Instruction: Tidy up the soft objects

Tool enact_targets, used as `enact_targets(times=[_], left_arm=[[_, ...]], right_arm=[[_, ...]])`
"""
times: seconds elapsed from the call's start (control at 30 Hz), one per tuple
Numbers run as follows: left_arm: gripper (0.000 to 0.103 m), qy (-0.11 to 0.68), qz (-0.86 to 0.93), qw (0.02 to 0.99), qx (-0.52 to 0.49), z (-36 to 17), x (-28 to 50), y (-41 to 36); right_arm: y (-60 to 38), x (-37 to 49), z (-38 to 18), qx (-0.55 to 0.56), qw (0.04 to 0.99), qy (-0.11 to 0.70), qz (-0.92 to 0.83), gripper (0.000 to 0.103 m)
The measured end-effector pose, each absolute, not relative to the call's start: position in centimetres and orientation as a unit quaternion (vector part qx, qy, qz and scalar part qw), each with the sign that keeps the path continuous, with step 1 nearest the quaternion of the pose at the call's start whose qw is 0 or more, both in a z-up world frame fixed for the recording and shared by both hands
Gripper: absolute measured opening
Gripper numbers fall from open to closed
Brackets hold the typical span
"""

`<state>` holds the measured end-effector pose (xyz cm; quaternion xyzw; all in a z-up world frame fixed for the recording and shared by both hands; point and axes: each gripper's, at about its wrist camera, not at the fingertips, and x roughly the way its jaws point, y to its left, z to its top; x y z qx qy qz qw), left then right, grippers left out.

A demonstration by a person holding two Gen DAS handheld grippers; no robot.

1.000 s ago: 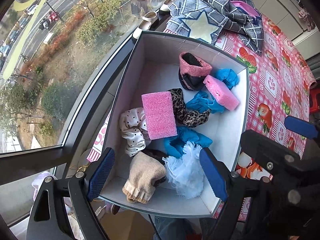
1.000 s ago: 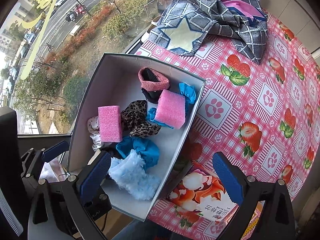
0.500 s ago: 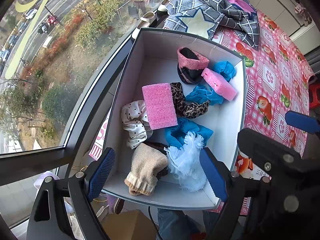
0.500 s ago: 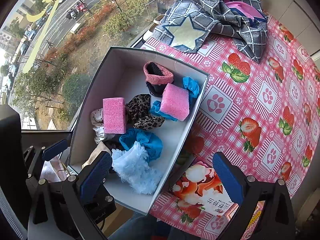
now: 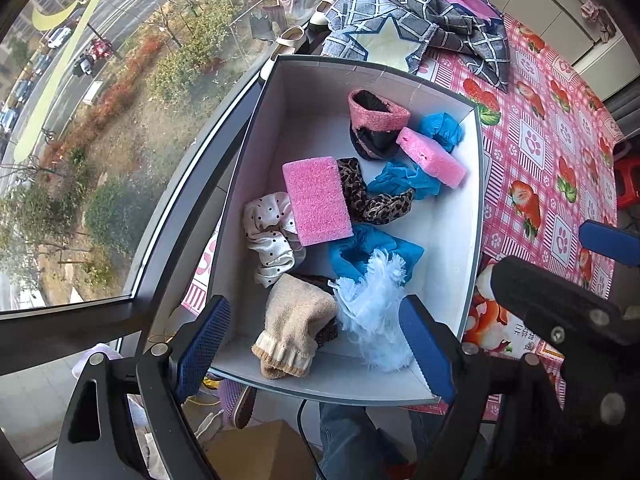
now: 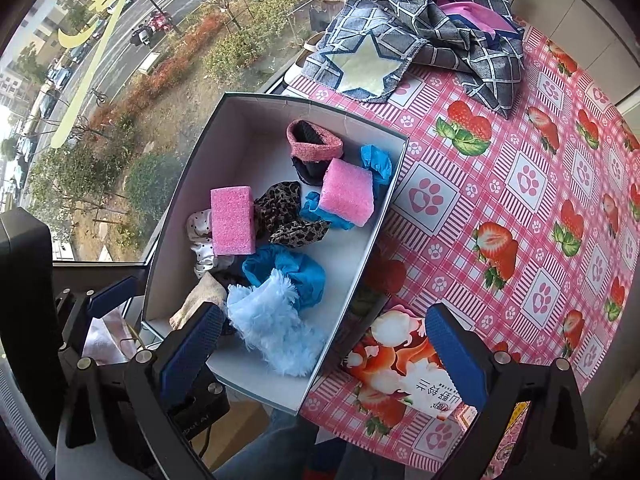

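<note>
A: Your white box point(image 5: 452, 236) sits at the table's window edge, and everything soft is inside it. Count with me: two pink sponges, one flat in the middle point(image 5: 317, 200), one tilted against the right wall point(image 5: 432, 157).

B: And blue pieces, I make out three: one in the far corner point(image 5: 440, 128), one under the tilted sponge point(image 5: 402, 178), one nearer you point(image 5: 374, 250). Whether those are separate items, I cannot tell.

A: One leopard-print scrunchie point(image 5: 370, 196) beside the flat sponge, one polka-dot satin scrunchie point(image 5: 268, 236) touching its left side. One pink-rimmed dark sock point(image 5: 376, 120) at the far end.

B: Up front, one beige knit sock point(image 5: 294, 326) lies touching one pale blue fluffy piece point(image 5: 374, 312).

A: Your left gripper point(image 5: 316, 344) hangs above the box's near end, spread wide, nothing between the pads.

B: Your right gripper point(image 6: 320, 344) is wide apart too and holds nothing; one finger point(image 6: 192, 344) is over the box's near corner, the other over a printed packet point(image 6: 396, 368) on the pink strawberry tablecloth point(image 6: 520, 184).

A: Farther out, one grey checked cloth with a star patch point(image 6: 400, 48) is heaped at the table's far end.
</note>
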<state>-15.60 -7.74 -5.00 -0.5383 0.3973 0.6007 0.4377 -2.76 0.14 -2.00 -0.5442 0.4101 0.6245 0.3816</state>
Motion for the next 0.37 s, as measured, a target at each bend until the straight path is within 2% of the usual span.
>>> enact_targets(times=[0.27, 0.37], left_arm=[[0.089, 0.397, 0.603, 0.441, -0.533, -4.7, -15.3, -8.2], [0.089, 0.366, 0.616, 0.472, -0.514, -3.5, -15.3, -8.6]], right_arm=[[-0.7, -2.4, -1.4, -0.539, 0.386, 0.410, 0.626, 0.102], [-1.1, -2.2, -1.2, -0.538, 0.387, 0.408, 0.628, 0.102]])
